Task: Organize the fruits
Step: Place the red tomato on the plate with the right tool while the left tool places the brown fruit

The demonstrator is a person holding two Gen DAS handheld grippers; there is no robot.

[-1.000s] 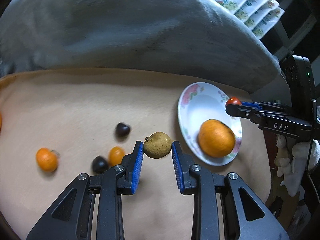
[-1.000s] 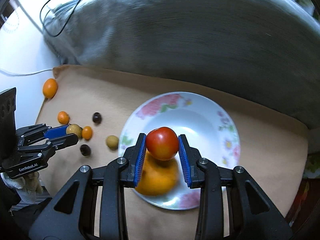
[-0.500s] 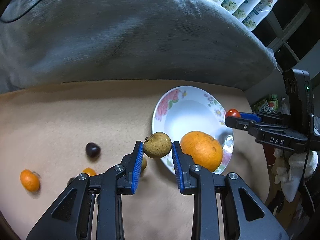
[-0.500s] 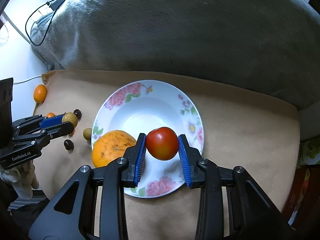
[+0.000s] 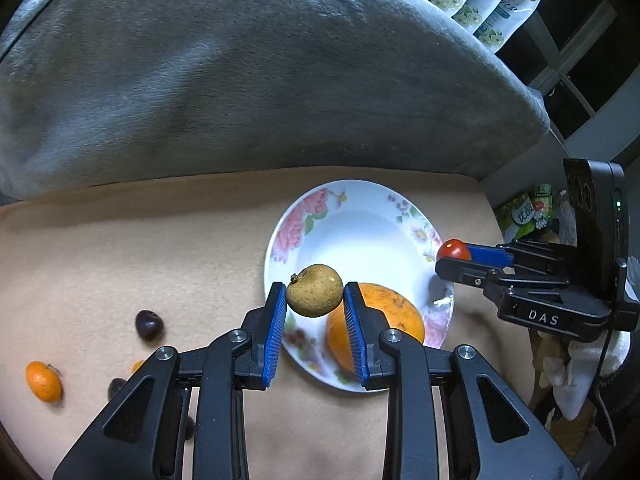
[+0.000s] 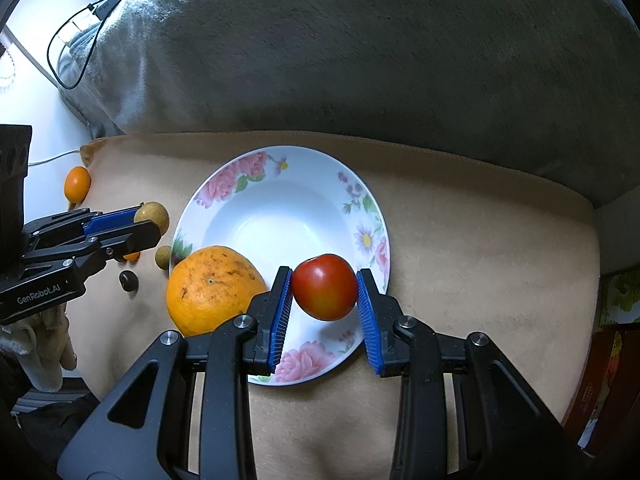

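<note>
Both grippers loaded: left gripper (image 5: 315,307) clamps the longan (image 5: 315,290), right gripper (image 6: 324,309) the tomato (image 6: 324,292), each above the plate (image 6: 280,216) rim. Lower into bare bowl ahead, clear of orange (image 6: 214,286), release gently.

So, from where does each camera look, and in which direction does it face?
Left wrist: sits on the left gripper, facing steeply down at the floral plate; its own fingers clamp a longan; the right gripper enters from the right.
Right wrist: sits on the right gripper, facing steeply down at the same plate; its fingers clamp a tomato; the left gripper enters from the left.
Shared: plate, orange, tan cloth, grey blanket, both held fruits.
</note>
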